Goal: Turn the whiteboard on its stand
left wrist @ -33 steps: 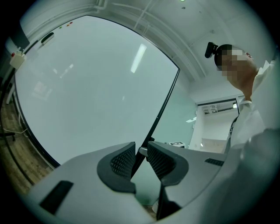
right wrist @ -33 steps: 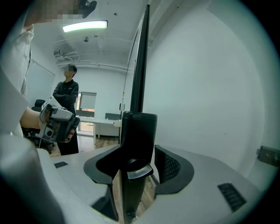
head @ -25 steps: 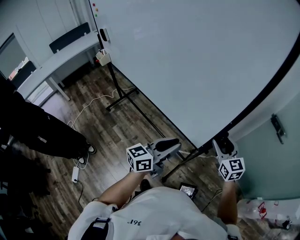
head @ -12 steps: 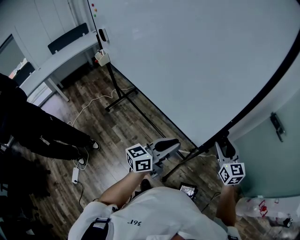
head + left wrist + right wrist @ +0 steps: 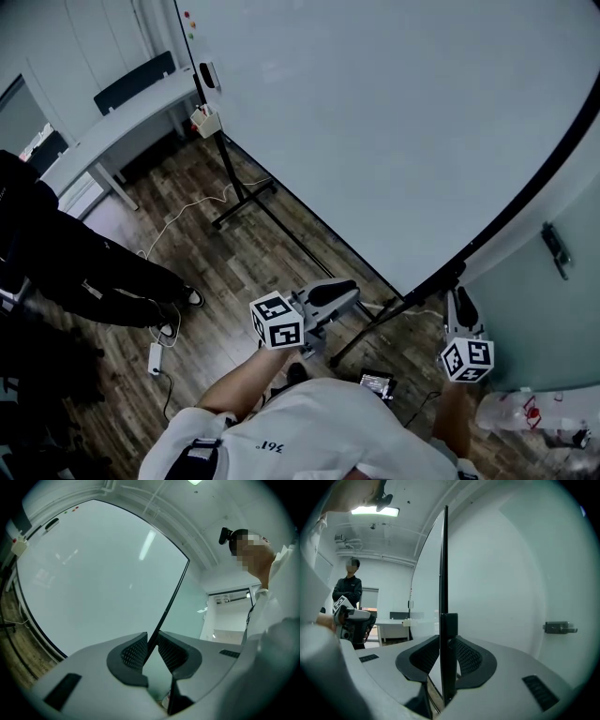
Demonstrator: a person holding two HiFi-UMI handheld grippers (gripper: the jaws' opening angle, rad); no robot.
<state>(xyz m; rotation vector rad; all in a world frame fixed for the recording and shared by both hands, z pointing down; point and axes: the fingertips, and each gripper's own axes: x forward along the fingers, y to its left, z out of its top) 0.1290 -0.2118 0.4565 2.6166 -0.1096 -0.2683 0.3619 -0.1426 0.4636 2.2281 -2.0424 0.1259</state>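
Note:
The big whiteboard (image 5: pixel 394 122) hangs tilted on its black stand (image 5: pixel 246 197). My right gripper (image 5: pixel 459 298) is at the board's lower right edge. In the right gripper view the black frame edge (image 5: pixel 443 564) runs edge-on between the pads. The jaws have just been closing and now sit against the frame on both sides. My left gripper (image 5: pixel 354 292) is held below the board's lower edge, apart from it. In the left gripper view its pads (image 5: pixel 136 651) stand a narrow gap apart, and the board (image 5: pixel 93 583) shows beyond them.
A person in dark clothes (image 5: pixel 66 262) stands at the left on the wood floor. A desk (image 5: pixel 122 122) and chair (image 5: pixel 139 77) are at the back left. A cable and power strip (image 5: pixel 155 357) lie on the floor. A wall with a handle (image 5: pixel 555 249) is close on the right.
My right gripper has shifted down and slightly right along the board's edge, and its jaws have narrowed onto the frame. The person at left has stepped a little. The left gripper has barely shifted.

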